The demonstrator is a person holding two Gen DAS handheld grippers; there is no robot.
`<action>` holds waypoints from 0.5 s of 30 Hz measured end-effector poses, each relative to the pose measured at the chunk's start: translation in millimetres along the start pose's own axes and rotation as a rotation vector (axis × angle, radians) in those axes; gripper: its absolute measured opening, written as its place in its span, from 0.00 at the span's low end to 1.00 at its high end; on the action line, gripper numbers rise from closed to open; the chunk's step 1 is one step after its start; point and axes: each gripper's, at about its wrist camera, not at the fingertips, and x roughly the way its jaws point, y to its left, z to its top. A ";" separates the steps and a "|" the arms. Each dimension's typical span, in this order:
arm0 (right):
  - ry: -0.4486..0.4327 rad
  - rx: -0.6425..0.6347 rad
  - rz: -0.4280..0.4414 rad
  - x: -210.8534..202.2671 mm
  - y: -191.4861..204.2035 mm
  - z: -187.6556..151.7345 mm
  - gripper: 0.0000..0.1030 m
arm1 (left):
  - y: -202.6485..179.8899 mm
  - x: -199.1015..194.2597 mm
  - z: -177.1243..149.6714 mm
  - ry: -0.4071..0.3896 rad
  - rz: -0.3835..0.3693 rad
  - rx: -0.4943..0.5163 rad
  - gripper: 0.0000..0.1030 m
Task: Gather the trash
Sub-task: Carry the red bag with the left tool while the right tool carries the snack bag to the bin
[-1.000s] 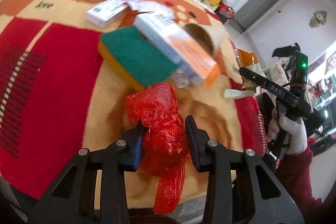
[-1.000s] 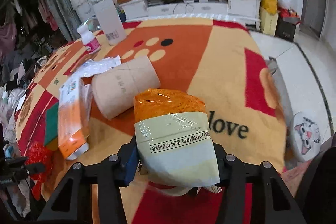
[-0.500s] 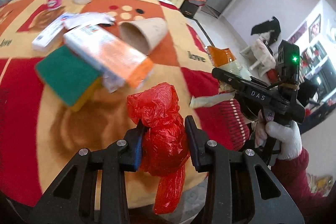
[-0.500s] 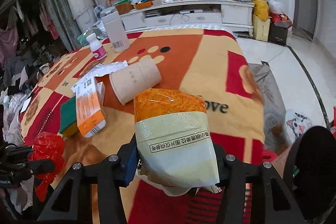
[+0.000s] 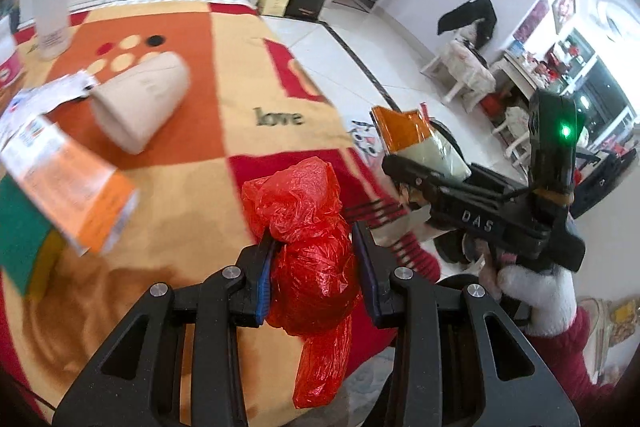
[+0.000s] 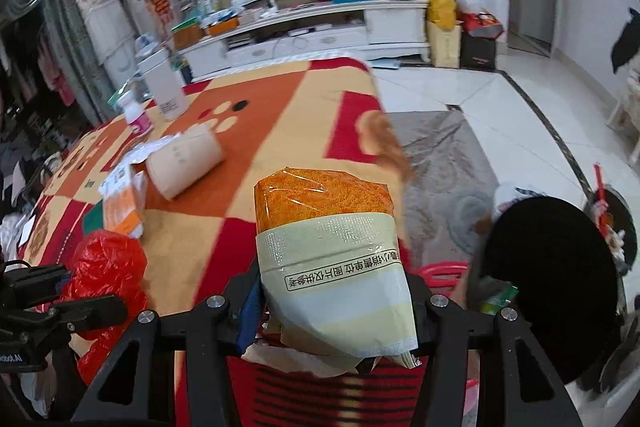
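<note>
My left gripper (image 5: 314, 267) is shut on a crumpled red plastic bag (image 5: 308, 255), held over the near right corner of the table with its tail hanging below the fingers. In the right wrist view the same red bag (image 6: 106, 267) shows at the lower left. My right gripper (image 6: 334, 301) is shut on an orange and cream snack packet (image 6: 328, 251), held beyond the table's right edge. From the left wrist view that packet (image 5: 416, 143) sticks up from the right gripper, gripped by a white-gloved hand (image 5: 532, 287). A black bin (image 6: 552, 283) with a red rim (image 6: 440, 269) stands on the floor below right.
On the patterned tablecloth (image 5: 192, 195) lie a toilet-paper roll (image 5: 140, 103), an orange and white box (image 5: 68, 187) over a green sponge (image 5: 20, 239), papers (image 6: 148, 151), a small bottle (image 6: 136, 115) and a white container (image 6: 164, 87). White tiled floor (image 6: 500, 107) spreads to the right.
Both grippers have swung right, away from the table's clutter and towards its right edge, each keeping its hold. The black bin has come into the right wrist view.
</note>
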 end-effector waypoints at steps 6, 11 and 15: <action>-0.004 0.063 -0.053 -10.4 -36.6 -6.2 0.51 | -25.0 23.6 19.5 0.016 -0.028 0.037 0.33; -0.005 0.123 -0.096 -17.3 -70.8 -12.4 0.51 | -46.1 41.6 33.0 0.026 -0.048 0.074 0.33; -0.006 0.159 -0.127 -21.8 -92.6 -15.5 0.52 | -60.5 55.2 42.1 0.033 -0.070 0.091 0.33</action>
